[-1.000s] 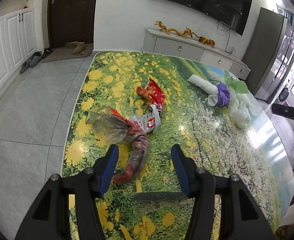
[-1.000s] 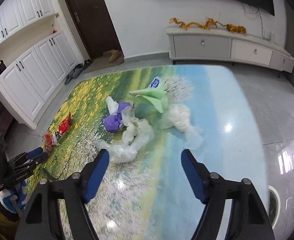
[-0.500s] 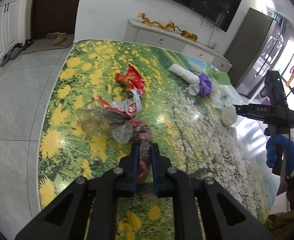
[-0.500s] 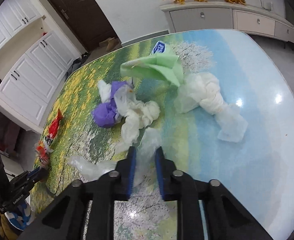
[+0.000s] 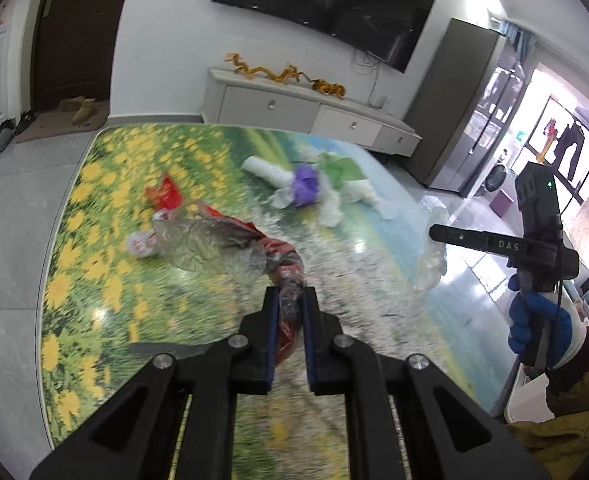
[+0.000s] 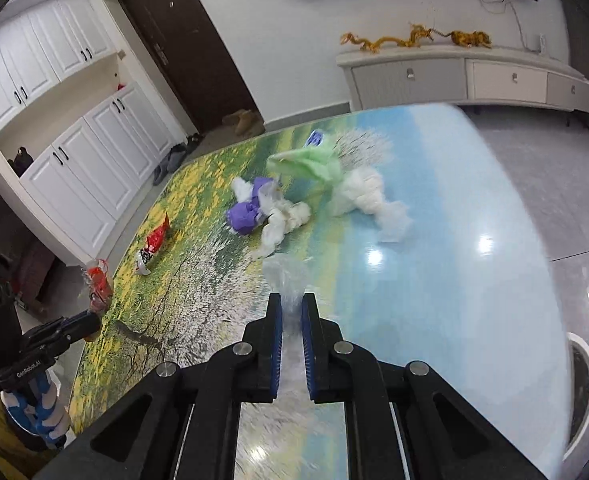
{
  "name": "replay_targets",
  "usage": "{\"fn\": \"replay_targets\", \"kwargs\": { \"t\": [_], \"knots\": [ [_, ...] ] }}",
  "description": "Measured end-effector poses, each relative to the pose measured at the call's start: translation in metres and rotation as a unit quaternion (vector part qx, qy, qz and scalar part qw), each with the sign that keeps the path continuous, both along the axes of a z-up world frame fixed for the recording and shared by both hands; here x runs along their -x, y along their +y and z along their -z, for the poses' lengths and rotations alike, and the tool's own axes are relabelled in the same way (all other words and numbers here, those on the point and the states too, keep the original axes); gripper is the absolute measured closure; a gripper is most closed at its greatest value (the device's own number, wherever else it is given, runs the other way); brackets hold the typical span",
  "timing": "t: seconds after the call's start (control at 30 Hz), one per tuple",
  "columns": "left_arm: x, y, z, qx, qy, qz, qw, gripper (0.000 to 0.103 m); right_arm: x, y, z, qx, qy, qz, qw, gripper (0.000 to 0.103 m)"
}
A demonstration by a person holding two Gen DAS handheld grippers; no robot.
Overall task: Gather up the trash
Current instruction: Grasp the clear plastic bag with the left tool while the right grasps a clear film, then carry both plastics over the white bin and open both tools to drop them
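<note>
Left gripper [image 5: 290, 300] clamps the twisted end of a crumpled red-and-clear plastic wrapper bundle [image 5: 222, 240], which trails ahead-left over the flower-print table [image 5: 94, 280]. Right gripper [image 6: 291, 308] pinches a thin clear plastic film [image 6: 286, 276]; white, purple and green wads [image 6: 294, 204] lie farther ahead.

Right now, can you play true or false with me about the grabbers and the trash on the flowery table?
1. The left gripper is shut on the red-and-clear wrapper. True.
2. The right gripper is wide open and holds nothing. False: it is shut on a clear plastic bag.
3. The purple wad lies on the table beside white crumpled tissues. True.
4. The green paper sits on the floor. False: it is on the table, next to the tissues.
5. A small red packet lies alone on the yellow-flower part. True.
</note>
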State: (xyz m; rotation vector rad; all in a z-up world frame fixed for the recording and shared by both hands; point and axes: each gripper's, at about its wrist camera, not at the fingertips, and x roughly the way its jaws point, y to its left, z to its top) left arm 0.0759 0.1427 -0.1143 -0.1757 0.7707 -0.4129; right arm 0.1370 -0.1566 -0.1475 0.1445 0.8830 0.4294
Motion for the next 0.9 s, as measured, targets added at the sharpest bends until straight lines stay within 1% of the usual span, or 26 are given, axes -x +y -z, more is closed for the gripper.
{"fn": "replay_targets", "kwargs": {
  "t": [0.13, 0.23, 0.37, 0.47, 0.57, 0.63, 0.67, 0.77, 0.9],
  "knots": [
    [-0.001, -0.047, -0.019, -0.006, -0.008, 0.041, 0.9991, 0.093, 0.022, -0.055, -0.016, -0.015, -0.032, 0.035, 0.999, 0.094],
    [-0.007, -0.1, -0.031, -0.013, -0.007, 0.087, 0.9961, 0.093, 0.038, -0.101, -0.02, -0.012, -0.052, 0.074, 0.996, 0.094],
    [-0.021, -0.184, -0.046, -0.02, 0.001, 0.165, 0.986, 0.093, 0.06, -0.165, -0.021, 0.003, -0.073, 0.141, 0.987, 0.094],
    [-0.03, -0.254, -0.052, -0.028, 0.008, 0.228, 0.9733, 0.092, 0.073, -0.215, -0.011, 0.024, -0.075, 0.202, 0.976, 0.094],
    [-0.036, -0.316, -0.05, -0.041, 0.016, 0.272, 0.9613, 0.092, 0.081, -0.253, 0.008, 0.022, -0.058, 0.249, 0.967, 0.094],
    [-0.041, -0.353, -0.042, -0.045, 0.031, 0.291, 0.9552, 0.092, 0.083, -0.273, 0.024, 0.015, -0.042, 0.273, 0.961, 0.094],
    [-0.045, -0.371, -0.036, -0.041, 0.045, 0.3, 0.952, 0.091, 0.085, -0.283, 0.031, 0.01, -0.035, 0.281, 0.959, 0.094],
    [-0.05, -0.411, -0.017, -0.022, 0.089, 0.317, 0.944, 0.091, 0.085, -0.306, 0.053, -0.003, -0.005, 0.297, 0.955, 0.092],
    [-0.054, -0.455, 0.007, -0.03, 0.123, 0.33, 0.9357, 0.091, 0.086, -0.324, 0.075, -0.012, 0.023, 0.308, 0.951, 0.091]
  ]
}}
